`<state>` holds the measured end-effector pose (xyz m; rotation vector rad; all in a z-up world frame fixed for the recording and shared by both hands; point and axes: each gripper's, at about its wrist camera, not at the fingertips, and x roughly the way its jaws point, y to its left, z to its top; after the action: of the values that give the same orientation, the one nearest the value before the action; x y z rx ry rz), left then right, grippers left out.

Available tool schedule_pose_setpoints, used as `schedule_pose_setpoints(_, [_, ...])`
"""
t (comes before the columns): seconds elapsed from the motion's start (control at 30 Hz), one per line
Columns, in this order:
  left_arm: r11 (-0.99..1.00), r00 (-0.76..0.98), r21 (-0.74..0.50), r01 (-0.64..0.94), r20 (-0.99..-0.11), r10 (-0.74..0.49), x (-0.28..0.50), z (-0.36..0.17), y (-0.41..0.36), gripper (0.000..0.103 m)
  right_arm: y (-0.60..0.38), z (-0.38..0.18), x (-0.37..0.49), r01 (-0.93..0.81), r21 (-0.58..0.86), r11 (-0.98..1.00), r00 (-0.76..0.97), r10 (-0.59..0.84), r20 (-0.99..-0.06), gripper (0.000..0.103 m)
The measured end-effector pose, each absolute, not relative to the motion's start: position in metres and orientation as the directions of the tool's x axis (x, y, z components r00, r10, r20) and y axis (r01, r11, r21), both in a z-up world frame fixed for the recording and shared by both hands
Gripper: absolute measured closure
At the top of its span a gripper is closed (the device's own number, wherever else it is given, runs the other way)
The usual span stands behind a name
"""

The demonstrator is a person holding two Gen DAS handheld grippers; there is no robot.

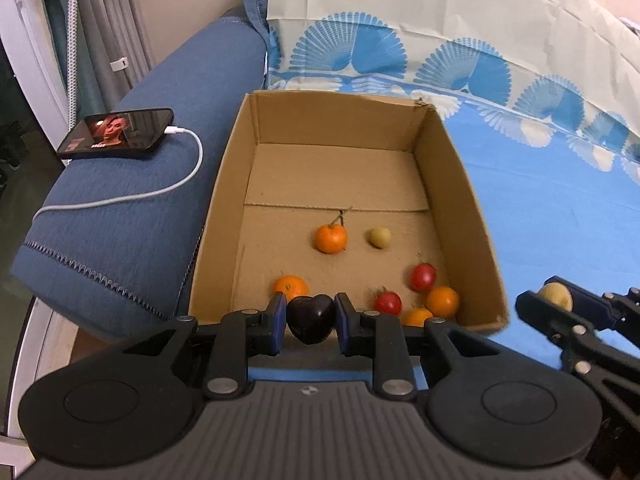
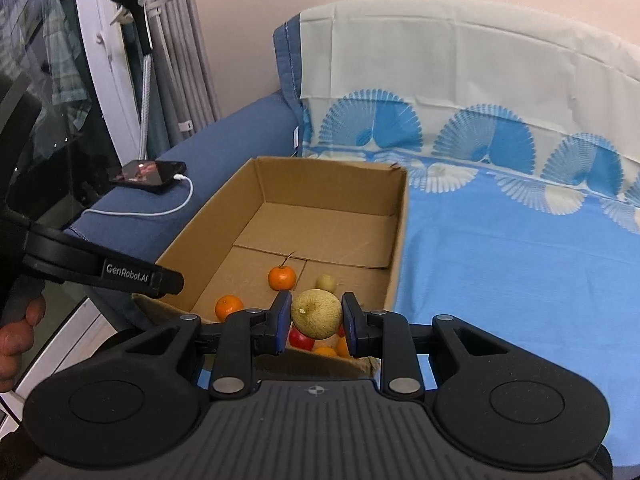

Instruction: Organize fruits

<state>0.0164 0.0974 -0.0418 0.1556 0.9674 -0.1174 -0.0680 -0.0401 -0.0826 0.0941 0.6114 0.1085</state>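
An open cardboard box (image 1: 448,168) (image 2: 396,240) sits on a blue bed sheet. Inside it lie several oranges (image 1: 330,238) (image 2: 281,277), two red tomatoes (image 1: 423,276), and a small pale yellow fruit (image 1: 379,237) (image 2: 325,282). My left gripper (image 1: 310,317) is shut on a dark purple plum (image 1: 311,318) over the box's near edge. My right gripper (image 2: 316,316) is shut on a small tan melon (image 2: 316,314) above the box's near right corner. That gripper also shows in the left wrist view at the right edge, as the right gripper (image 1: 556,300) with the yellowish melon (image 1: 554,297).
A phone (image 1: 116,133) (image 2: 150,175) with a white charging cable (image 1: 176,184) lies on the blue sofa arm (image 1: 120,240) left of the box. A hand (image 2: 16,336) holds the left gripper's body (image 2: 100,268). Curtains and a white door frame stand at the far left.
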Motion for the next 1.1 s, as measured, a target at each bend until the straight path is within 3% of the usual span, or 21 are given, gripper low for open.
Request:
schedule_pose_setpoints(0.7, [0.973, 0.465, 0.152, 0.172, -0.883, 0.055, 0.137, -0.133, 0.08, 0.074, -0.033, -0.158, 0.06, -0.096, 0.047, 0.994, 0.727, 0.102, -0.679, 0.075])
schedule_pose_setpoints(0.77, [0.97, 0.463, 0.158, 0.182, -0.885, 0.057, 0.138, -0.138, 0.08, 0.063, -0.032, -0.159, 0.063, -0.113, 0.044, 0.993, 0.72, 0.113, -0.684, 0.073])
schedule_pose_setpoints(0.8, [0.968, 0.458, 0.161, 0.191, -0.887, 0.057, 0.138, -0.138, 0.079, 0.03, -0.031, -0.159, 0.063, -0.124, 0.039, 0.991, 0.718, 0.117, -0.687, 0.06])
schedule_pose_setpoints(0.83, [0.967, 0.457, 0.169, 0.192, -0.887, 0.064, 0.137, -0.137, 0.079, 0.001, -0.031, -0.159, 0.061, -0.132, 0.033, 0.991, 0.719, 0.119, -0.685, 0.039])
schedule_pose_setpoints(0.93, [0.955, 0.523, 0.219, 0.198, -0.848, 0.087, 0.129, -0.128, 0.077, 0.0, -0.031, -0.152, 0.052, -0.13, 0.004, 0.991, 0.734, 0.099, -0.672, 0.017])
schedule_pose_setpoints(1.1, [0.95, 0.515, 0.231, 0.209, -0.852, 0.094, 0.109, -0.114, 0.08, 0.0, -0.034, -0.137, 0.028, -0.133, 0.039, 0.99, 0.733, 0.124, -0.669, 0.009])
